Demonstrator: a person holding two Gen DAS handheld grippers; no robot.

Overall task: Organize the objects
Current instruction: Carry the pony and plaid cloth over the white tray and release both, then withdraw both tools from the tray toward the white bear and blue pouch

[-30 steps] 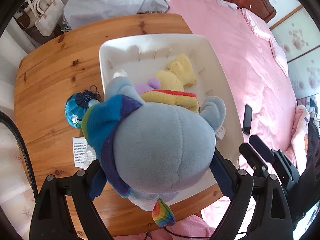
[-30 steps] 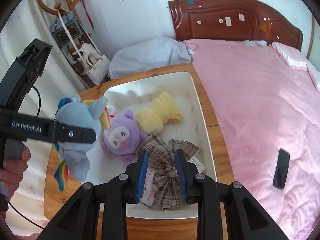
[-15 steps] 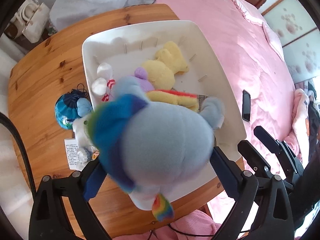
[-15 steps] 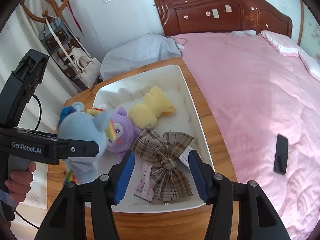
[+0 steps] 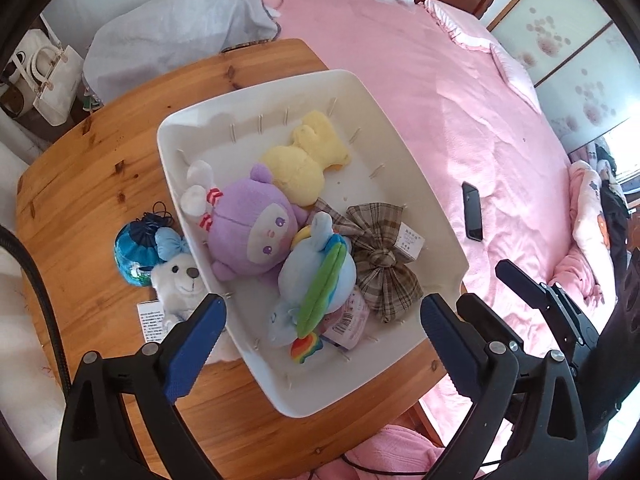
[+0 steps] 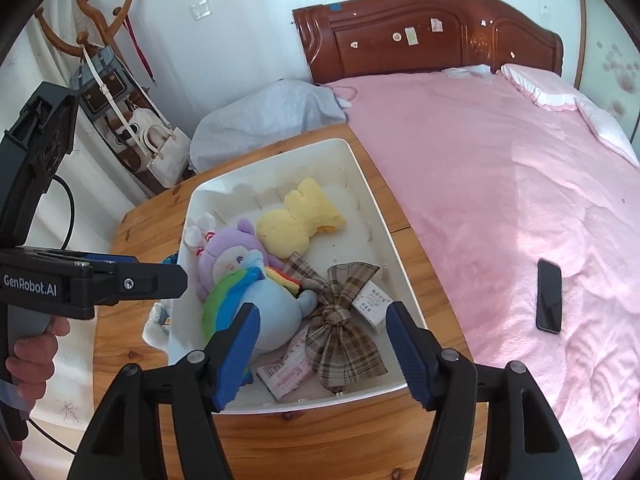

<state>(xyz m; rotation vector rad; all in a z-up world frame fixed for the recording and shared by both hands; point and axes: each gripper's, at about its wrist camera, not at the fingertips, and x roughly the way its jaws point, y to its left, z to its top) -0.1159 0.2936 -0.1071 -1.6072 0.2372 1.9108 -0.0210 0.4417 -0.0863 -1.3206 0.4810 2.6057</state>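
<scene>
A white tray (image 5: 404, 184) on the wooden table holds a blue rainbow-maned plush (image 5: 316, 276), a purple plush (image 5: 248, 228), a yellow plush (image 5: 304, 160) and a plaid bow (image 5: 380, 264). The same tray (image 6: 360, 172), blue plush (image 6: 264, 316), purple plush (image 6: 224, 248), yellow plush (image 6: 296, 224) and bow (image 6: 340, 320) show in the right wrist view. My left gripper (image 5: 320, 332) is open and empty above the tray's near edge. My right gripper (image 6: 320, 348) is open and empty above the bow. A white bear (image 5: 180, 280) and a blue pouch (image 5: 136, 248) lie on the table left of the tray.
The round wooden table (image 5: 100, 168) stands against a pink bed (image 5: 460, 112) with a black phone (image 5: 472, 210) on it. A grey bundle (image 5: 172, 40) lies behind the table. Handbags (image 6: 160, 148) hang on a coat rack at the left.
My left gripper opened and let go of the blue plush, which now lies in the tray. My right gripper opened off the plaid bow and pulled back.
</scene>
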